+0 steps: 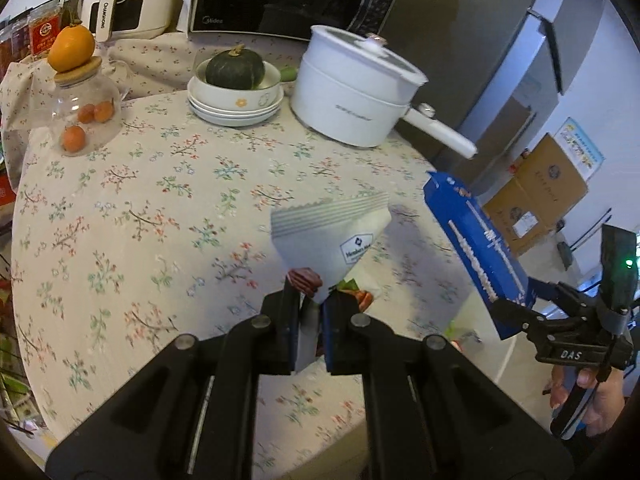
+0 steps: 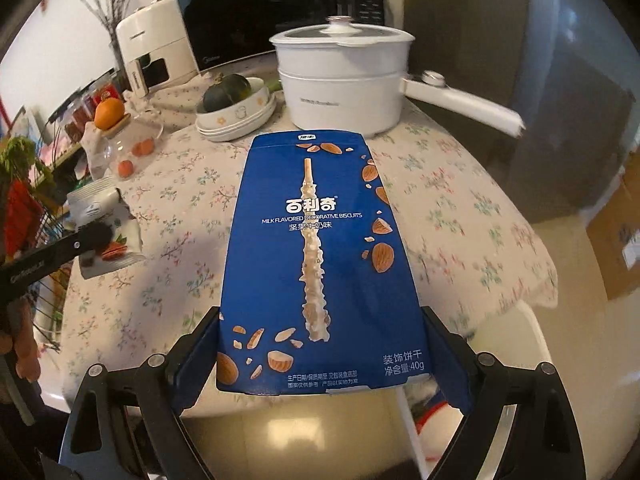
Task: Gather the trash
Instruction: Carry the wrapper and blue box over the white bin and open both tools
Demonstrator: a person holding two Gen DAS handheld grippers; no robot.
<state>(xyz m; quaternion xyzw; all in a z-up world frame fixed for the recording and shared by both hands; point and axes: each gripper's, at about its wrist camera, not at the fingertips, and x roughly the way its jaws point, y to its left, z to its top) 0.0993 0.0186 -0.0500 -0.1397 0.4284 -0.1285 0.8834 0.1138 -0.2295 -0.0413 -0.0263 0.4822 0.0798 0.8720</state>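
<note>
I've got the left gripper (image 1: 310, 312) fingers pinching a crinkly white snack pouch (image 1: 332, 236); the right gripper (image 2: 320, 356) fingers clamp a flat blue biscuit box (image 2: 320, 248) wide, above the floral-cloth table (image 1: 140, 208).

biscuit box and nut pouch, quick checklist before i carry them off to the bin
1. Left gripper shut on the white nut pouch: ok.
2. Right gripper wide jaws clamping both edges of the blue biscuit box: ok.
3. Both items lifted off the floral tablecloth: ok.
4. Box clear of the white pot's handle: ok.
5. Bin location: cannot tell, none in view.
6. Other trash left on the table: cannot tell.
</note>
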